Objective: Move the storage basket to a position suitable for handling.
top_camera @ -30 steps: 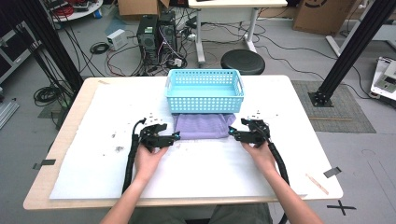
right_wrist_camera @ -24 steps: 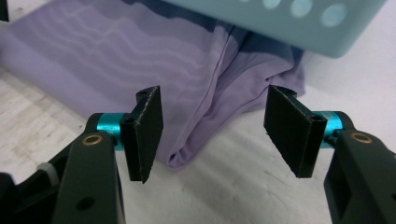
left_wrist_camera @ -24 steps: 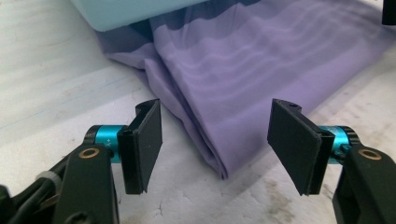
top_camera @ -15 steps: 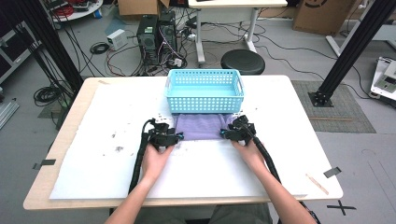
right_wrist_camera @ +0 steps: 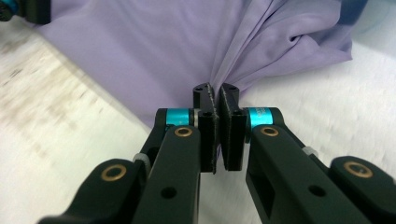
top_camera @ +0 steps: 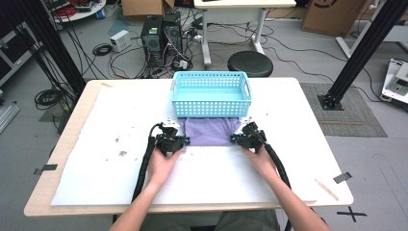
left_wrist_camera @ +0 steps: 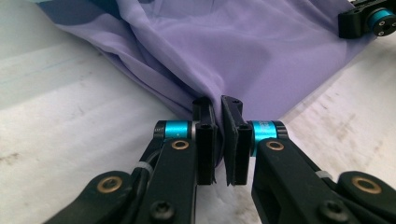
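1. table (top_camera: pixel 72 144): light wooden top covered by a white sheet (top_camera: pixel 120 183), scuffed with dark specks toward the left edge.
2. left gripper (top_camera: pixel 184 141): held in the person's left hand (top_camera: pixel 161 163), left of the table's middle; jaws pressed together on the near left corner of the cloth, a fold of fabric pinched between them in the left gripper view (left_wrist_camera: pixel 218 112).
3. purple cloth (top_camera: pixel 209 131): thin, lilac, lying on the white sheet at mid-table, its far edge touching the basket's near wall; creases gather toward each pinched corner.
4. light blue plastic basket (top_camera: pixel 210 109): perforated walls, rectangular, standing toward the far edge of the table at its middle, just beyond the cloth.
5. right gripper (top_camera: pixel 234 139): held in the right hand (top_camera: pixel 260 159), right of the middle; jaws clamped together on the cloth's near right corner, fabric bunched at the tips in the right gripper view (right_wrist_camera: pixel 217 95).
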Tool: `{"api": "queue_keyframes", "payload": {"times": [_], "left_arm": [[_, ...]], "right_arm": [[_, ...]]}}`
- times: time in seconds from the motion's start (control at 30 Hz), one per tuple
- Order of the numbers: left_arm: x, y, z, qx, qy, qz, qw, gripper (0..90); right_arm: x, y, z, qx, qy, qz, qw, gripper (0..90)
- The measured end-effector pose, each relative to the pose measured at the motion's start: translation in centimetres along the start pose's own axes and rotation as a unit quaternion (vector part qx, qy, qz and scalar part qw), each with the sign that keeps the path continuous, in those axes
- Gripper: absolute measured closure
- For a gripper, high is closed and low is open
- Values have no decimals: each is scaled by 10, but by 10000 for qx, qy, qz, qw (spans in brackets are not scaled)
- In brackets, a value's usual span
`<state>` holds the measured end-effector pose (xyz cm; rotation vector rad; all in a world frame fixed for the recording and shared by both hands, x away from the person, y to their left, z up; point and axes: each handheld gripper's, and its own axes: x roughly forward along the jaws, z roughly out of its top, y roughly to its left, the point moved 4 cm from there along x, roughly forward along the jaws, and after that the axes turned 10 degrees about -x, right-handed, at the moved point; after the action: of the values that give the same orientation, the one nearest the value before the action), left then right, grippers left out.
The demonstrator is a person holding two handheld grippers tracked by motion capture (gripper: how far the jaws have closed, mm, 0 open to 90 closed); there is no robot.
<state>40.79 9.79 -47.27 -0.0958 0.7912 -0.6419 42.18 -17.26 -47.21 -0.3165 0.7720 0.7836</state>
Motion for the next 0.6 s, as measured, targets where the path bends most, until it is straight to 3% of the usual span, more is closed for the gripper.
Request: {"api": "queue_keyframes", "payload": {"times": [0.1,0.27,0.4,0.5,0.6], "left_arm": [[-3,-7,-6,37,59,-129,9999,845],[-12,-21,-21,94,162,-433,9989,845],[-18,-31,-31,203,209,-522,9982,844],[-24,-39,-39,266,254,-598,9975,844],[-30,-45,-47,343,295,-685,9966,844]], "right_arm": [[-8,4,-8,-2,10,72,10000,875],[-25,18,-27,-206,-46,60,9998,875],[-39,30,-42,-205,-190,85,9996,875],[-46,39,-50,-240,-156,58,9996,875],[-54,47,-59,-165,-158,179,9996,874]]}}
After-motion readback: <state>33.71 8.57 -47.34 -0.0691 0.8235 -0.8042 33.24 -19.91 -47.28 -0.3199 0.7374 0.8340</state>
